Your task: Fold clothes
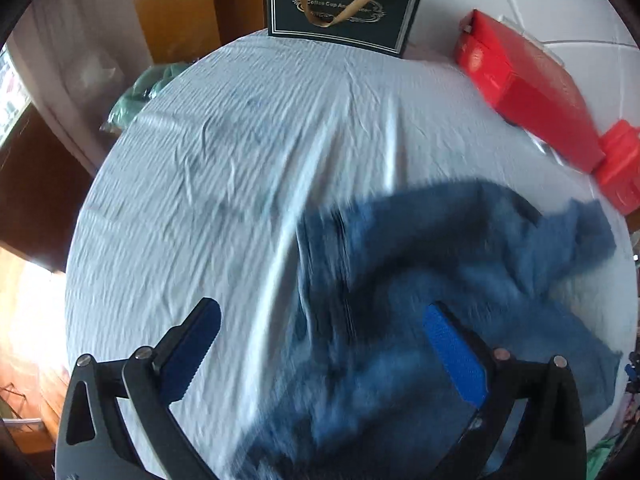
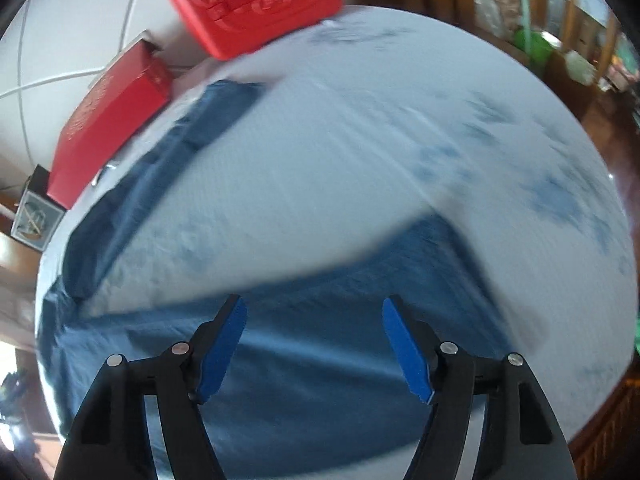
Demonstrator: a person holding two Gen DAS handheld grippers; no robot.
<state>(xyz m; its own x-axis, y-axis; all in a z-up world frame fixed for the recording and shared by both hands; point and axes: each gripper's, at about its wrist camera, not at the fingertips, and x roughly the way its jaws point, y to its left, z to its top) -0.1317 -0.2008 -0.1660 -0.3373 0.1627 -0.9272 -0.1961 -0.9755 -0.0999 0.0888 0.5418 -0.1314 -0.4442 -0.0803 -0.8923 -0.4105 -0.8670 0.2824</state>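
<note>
Motion blur smears my blue garment (image 1: 420, 280) and its folds beyond reading. The red case (image 2: 256, 4) is cut by the frame's top, and the gift bag (image 1: 340, 4) lettering is only partly legible.

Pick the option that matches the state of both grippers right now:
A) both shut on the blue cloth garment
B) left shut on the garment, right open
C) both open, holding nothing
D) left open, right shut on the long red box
C: the left gripper and the right gripper both show their jaws spread apart over the crumpled blue cloth garment, with nothing pinched between them.
</note>
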